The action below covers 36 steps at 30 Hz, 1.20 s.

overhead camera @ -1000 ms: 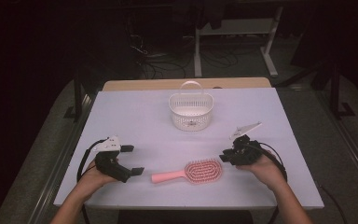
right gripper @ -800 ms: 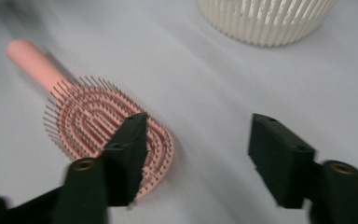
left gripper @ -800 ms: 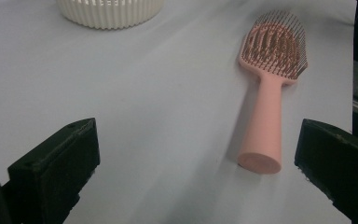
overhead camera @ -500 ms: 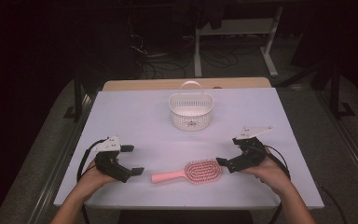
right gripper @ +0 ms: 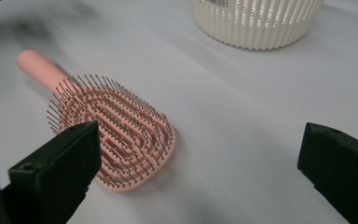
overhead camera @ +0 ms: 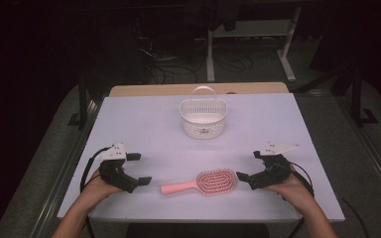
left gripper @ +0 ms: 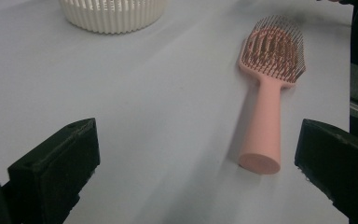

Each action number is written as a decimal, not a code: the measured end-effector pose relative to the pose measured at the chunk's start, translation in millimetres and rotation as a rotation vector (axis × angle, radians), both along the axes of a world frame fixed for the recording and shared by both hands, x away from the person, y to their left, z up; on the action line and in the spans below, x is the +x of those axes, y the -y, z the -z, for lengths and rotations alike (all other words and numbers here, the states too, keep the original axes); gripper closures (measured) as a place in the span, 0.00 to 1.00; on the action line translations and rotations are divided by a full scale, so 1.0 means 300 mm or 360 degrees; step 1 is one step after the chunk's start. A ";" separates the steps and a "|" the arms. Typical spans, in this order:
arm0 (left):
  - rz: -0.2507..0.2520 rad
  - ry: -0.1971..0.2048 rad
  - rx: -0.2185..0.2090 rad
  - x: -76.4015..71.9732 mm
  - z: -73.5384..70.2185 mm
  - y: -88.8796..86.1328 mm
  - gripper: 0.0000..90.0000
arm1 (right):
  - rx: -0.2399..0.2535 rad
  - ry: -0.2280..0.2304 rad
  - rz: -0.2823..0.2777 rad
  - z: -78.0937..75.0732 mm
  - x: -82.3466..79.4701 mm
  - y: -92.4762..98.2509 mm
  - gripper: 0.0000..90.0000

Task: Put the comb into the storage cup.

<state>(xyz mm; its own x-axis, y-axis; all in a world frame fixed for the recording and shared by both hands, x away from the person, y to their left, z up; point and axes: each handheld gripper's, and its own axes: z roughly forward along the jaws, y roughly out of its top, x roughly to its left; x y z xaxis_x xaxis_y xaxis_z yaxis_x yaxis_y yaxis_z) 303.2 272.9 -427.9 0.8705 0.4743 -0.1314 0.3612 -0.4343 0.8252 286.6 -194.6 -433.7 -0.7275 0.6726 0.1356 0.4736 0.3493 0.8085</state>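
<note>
Closing in on pink hairbrush (overhead camera: 202, 182) with right gripper (overhead camera: 251, 167), jaws just spread wide and empty, brush head just off one jaw tip; next, straddling head, then clamping.

A white slatted basket (overhead camera: 203, 119) is sitting toward the far side of the pale table (overhead camera: 144, 119), upright with its handle arching up over it. Behind the table, a wooden board (overhead camera: 154, 90) is poking out, and cables (overhead camera: 171, 69) are lying tangled on the dark floor near a white frame (overhead camera: 248, 29).
</note>
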 end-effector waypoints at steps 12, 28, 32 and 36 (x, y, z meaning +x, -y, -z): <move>0.0046 -0.0002 -0.0012 0.009 -0.020 0.023 0.00 | 0.0002 0.0007 -0.0009 -0.004 0.002 0.007 0.00; 0.0146 0.0001 0.0008 0.030 -0.044 0.098 0.00 | -0.0004 0.0016 -0.0009 -0.009 0.005 0.017 0.00; 0.0166 -0.0003 0.0013 0.039 -0.053 0.121 0.00 | -0.0003 0.0026 -0.0001 -0.012 0.006 0.021 0.00; 0.0193 0.0006 0.0017 0.048 -0.067 0.146 0.00 | -0.0007 0.0033 -0.0002 -0.015 0.004 0.021 0.00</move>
